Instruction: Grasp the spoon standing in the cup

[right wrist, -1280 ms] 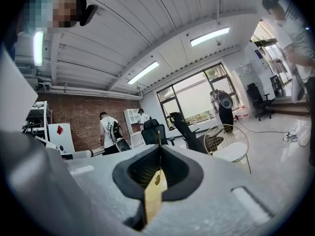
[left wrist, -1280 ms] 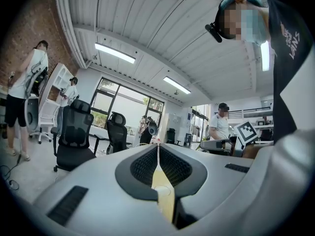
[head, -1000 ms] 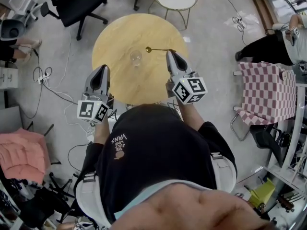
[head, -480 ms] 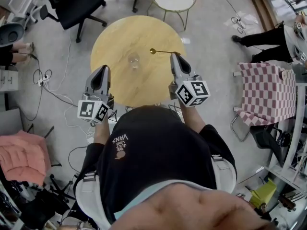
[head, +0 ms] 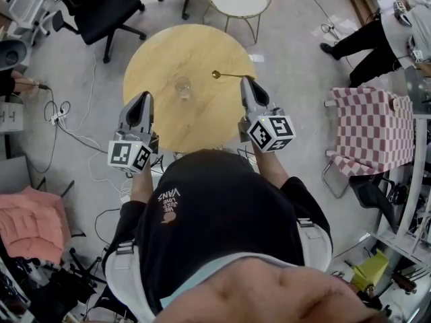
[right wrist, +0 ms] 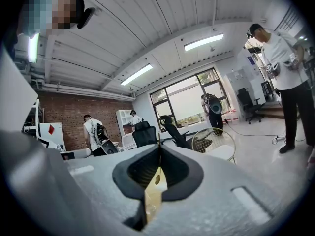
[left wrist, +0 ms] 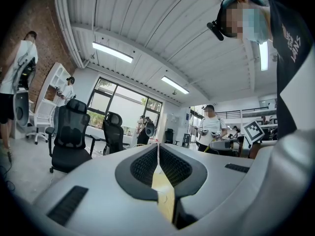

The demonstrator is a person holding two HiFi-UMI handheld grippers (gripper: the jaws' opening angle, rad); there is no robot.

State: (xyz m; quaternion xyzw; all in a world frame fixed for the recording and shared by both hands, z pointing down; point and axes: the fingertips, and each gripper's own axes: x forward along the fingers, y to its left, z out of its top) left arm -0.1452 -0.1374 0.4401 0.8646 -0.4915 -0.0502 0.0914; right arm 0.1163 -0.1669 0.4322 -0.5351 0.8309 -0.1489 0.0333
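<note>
A clear glass cup (head: 182, 86) stands near the middle of the round wooden table (head: 155, 52), with nothing in it. A gold spoon (head: 229, 75) lies level above the table to the cup's right, its bowl pointing left. My right gripper (head: 246, 80) is shut on the spoon's handle end. In the right gripper view the jaws (right wrist: 158, 150) meet, and the spoon (right wrist: 157, 179) shows as a thin sliver between them. My left gripper (head: 143, 97) hangs at the table's near left edge, shut and empty; its pads (left wrist: 158, 150) touch at the tip.
Black office chairs (head: 101, 5) and a gold-framed white chair (head: 237, 0) stand beyond the table. A checked cloth (head: 367, 130) drapes a stand to the right. Cables (head: 64, 106) run over the floor at left. People (head: 367, 36) stand at the upper right.
The right gripper has carried the spoon a little to the right, away from the cup. The left gripper has stayed put.
</note>
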